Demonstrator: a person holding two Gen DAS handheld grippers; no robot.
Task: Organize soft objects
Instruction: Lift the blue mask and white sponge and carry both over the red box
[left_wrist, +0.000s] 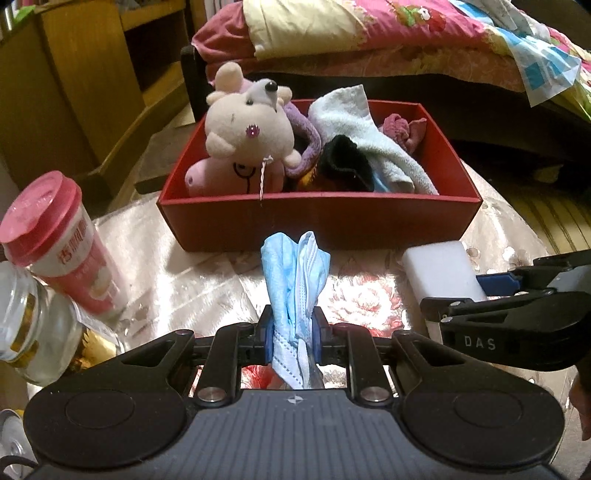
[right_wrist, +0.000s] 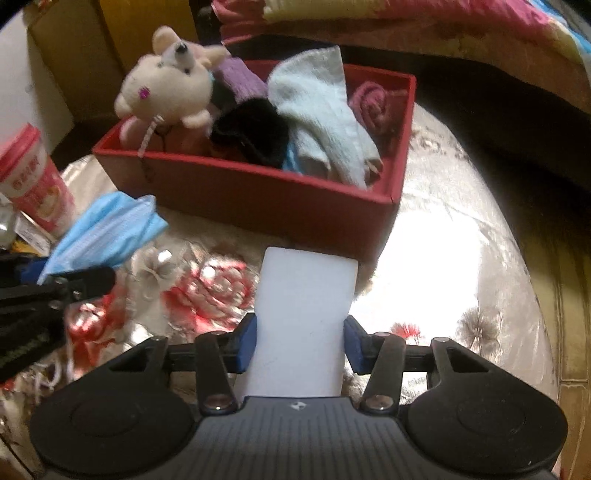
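My left gripper (left_wrist: 293, 325) is shut on a crumpled blue face mask (left_wrist: 295, 273), held upright just in front of the red box (left_wrist: 317, 221). The box holds a cream plush toy (left_wrist: 247, 133), a pale towel (left_wrist: 365, 136), a black cloth (left_wrist: 347, 162) and a pink cloth (left_wrist: 400, 129). To the right, my right gripper (right_wrist: 301, 343) has a white sponge block (right_wrist: 306, 295) between its blue pads (right_wrist: 247, 343), which touch both sides of it. The sponge lies on the floral tablecloth (right_wrist: 207, 291) against the box's near wall (right_wrist: 258, 199). The mask (right_wrist: 107, 229) and left gripper (right_wrist: 62, 273) show at that view's left.
A pink-lidded cup (left_wrist: 55, 236) and a glass jar (left_wrist: 33, 328) stand at the table's left. Behind the box is a bed with a pink quilt (left_wrist: 369, 37); wooden furniture (left_wrist: 74, 74) stands at the back left. The round table's edge (right_wrist: 524, 258) curves close on the right.
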